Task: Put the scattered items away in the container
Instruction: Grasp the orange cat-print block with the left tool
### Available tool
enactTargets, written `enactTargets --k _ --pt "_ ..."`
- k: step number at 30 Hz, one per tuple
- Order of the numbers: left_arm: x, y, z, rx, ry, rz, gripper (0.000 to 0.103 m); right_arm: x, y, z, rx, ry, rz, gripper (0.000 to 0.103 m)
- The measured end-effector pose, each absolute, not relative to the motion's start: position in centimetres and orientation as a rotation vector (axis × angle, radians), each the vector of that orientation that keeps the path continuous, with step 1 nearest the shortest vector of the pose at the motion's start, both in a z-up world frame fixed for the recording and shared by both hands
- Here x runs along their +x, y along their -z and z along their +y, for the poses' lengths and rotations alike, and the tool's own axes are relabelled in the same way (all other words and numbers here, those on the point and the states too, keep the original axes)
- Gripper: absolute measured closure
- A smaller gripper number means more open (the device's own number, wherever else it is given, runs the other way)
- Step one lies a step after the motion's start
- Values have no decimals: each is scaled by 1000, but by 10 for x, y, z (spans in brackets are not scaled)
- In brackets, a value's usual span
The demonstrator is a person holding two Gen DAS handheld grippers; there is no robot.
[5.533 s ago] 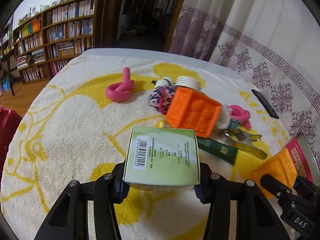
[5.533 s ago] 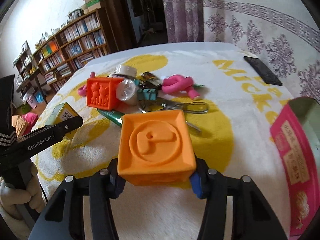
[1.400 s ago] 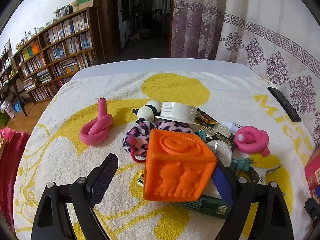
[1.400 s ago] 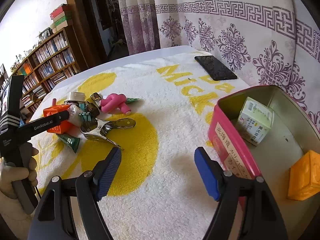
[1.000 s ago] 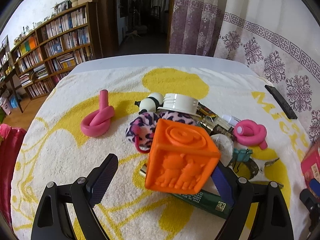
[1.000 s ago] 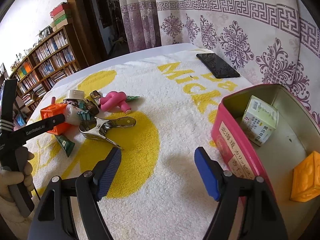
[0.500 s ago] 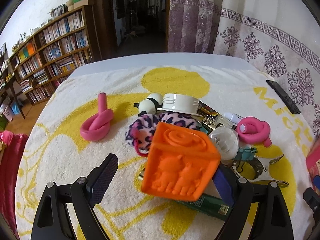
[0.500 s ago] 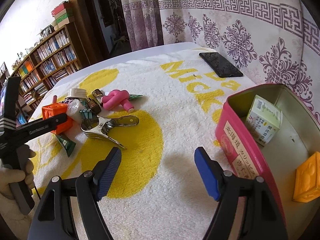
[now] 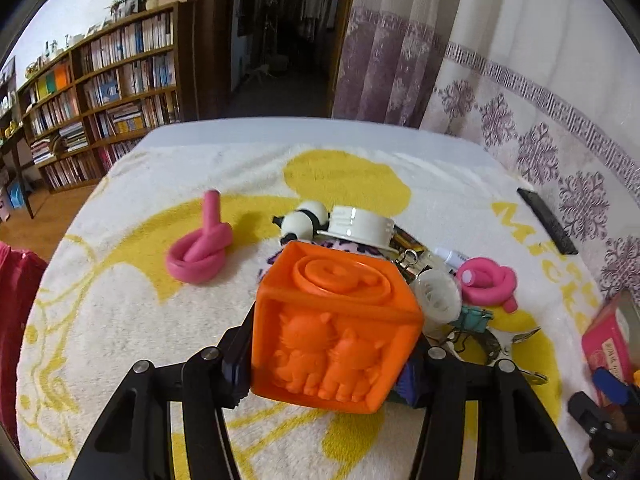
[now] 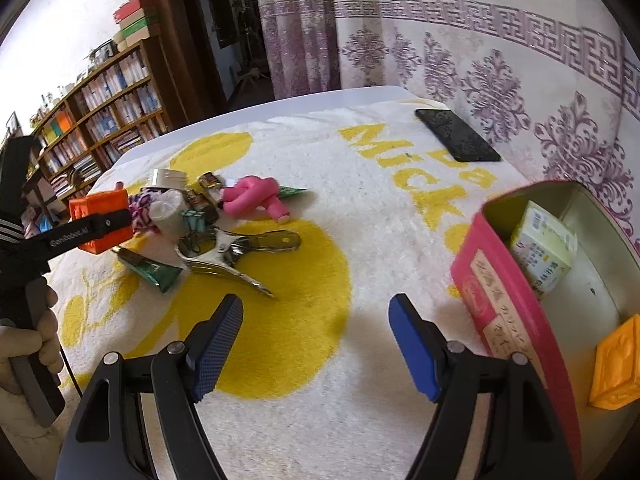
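My left gripper (image 9: 328,360) has its jaws closing around an orange embossed cube (image 9: 336,324), and both pads touch the cube's sides. The cube sits at the near edge of a pile of small items on the yellow-and-white towel (image 9: 120,320). In the right wrist view the same cube (image 10: 104,216) shows at the far left in that gripper. My right gripper (image 10: 316,340) is open and holds nothing, just left of the pink tin (image 10: 516,320). The tin holds a pale green box (image 10: 544,252) and an orange block (image 10: 616,368).
The pile holds a white cap (image 9: 360,228), a panda figure (image 9: 304,220), a pink foam knot (image 9: 486,284), a metal clamp (image 10: 236,248) and a green tube (image 10: 148,268). Another pink knot (image 9: 200,252) lies apart at the left. A black phone (image 10: 456,136) lies near the far edge.
The left jaws have closed from wide open onto the orange cube, which now sits slightly higher and nearer the camera. The right gripper has stayed open beside the tin.
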State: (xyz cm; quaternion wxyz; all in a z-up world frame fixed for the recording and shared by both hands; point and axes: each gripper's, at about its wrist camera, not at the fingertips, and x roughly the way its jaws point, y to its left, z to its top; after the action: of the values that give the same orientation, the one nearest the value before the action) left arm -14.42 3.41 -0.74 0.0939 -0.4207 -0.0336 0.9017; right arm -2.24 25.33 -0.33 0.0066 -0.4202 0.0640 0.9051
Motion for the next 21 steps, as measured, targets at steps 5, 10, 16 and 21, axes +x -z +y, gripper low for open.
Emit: enactTargets --k 5,10,16,21 --pt "-134 1 22 -1221 -2677 -128 46 -31 -1 241 -1332 -2862 170 24" --pt "-128 5 12 -1228 -2675 -158 45 -52 -1 224 -1362 -2910 70 22" --pt "-127 13 9 -1250 -2653 -180 45 -88 2 207 -1390 -2990 -29 22" --pt "-127 15 6 -1261 -2650 -196 45 -114 11 201 -1477 -3056 -7 22"
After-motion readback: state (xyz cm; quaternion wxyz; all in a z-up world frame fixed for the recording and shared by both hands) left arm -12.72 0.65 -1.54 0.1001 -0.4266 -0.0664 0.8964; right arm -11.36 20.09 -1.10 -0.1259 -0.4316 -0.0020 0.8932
